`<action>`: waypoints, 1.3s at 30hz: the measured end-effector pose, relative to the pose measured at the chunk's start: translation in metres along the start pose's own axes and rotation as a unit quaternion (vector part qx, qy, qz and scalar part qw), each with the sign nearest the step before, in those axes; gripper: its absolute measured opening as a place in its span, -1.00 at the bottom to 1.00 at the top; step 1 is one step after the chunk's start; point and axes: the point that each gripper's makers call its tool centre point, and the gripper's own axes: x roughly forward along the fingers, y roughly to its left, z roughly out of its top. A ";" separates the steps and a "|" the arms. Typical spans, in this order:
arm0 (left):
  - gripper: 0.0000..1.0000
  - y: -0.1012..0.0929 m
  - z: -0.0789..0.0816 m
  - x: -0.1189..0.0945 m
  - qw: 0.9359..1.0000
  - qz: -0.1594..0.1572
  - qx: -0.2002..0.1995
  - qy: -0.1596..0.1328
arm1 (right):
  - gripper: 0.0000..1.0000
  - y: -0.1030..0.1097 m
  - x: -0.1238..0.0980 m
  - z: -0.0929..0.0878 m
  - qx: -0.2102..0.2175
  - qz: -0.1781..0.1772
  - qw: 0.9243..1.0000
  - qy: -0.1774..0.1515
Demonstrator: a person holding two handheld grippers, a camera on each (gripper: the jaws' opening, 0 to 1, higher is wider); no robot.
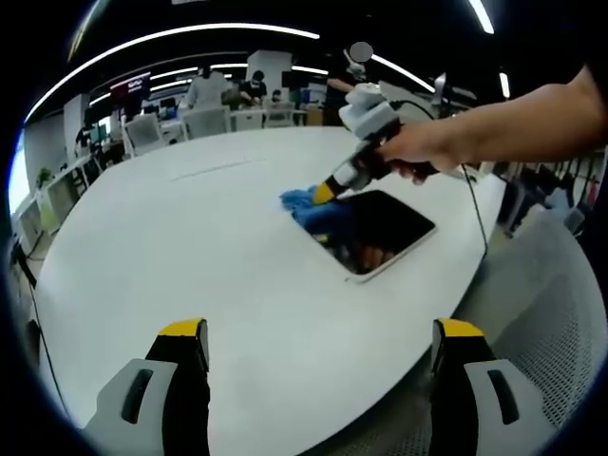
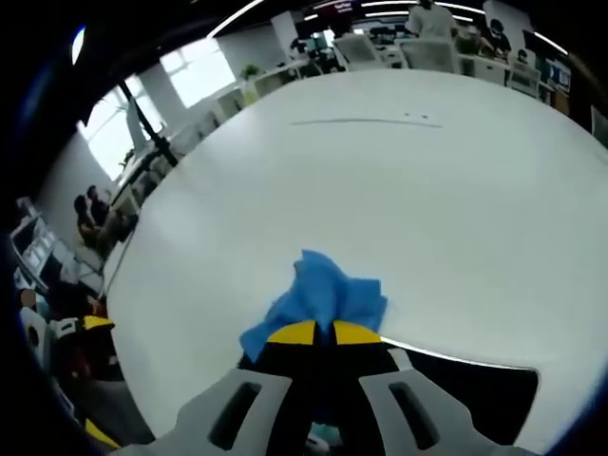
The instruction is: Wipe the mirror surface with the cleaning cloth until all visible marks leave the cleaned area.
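A rectangular mirror with a white frame lies flat on the white table, its dark glass reflecting the room. A blue cleaning cloth rests on the mirror's far-left corner and spills onto the table. My right gripper, held by a hand coming in from the right, is shut on the cloth and presses it on the glass. In the right gripper view the cloth bunches just past the closed yellow tips of the right gripper, with the mirror below. My left gripper hovers open above the near table edge.
The big oval table stretches away behind the mirror. A cable trails from the right gripper over the table edge. Office chairs and people at desks stand at the far side. A grey mesh seat sits at right.
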 end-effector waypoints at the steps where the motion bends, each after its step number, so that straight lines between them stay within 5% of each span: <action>1: 0.95 0.000 0.000 0.000 1.000 0.000 0.000 -0.001 | -1.00 -0.003 -0.001 -0.001 0.000 -0.001 1.000 0.000; 39: 0.95 -0.003 -0.001 0.000 1.000 -0.007 0.005 0.004 | -1.00 0.011 -0.020 -0.032 0.017 -0.013 0.999 -0.024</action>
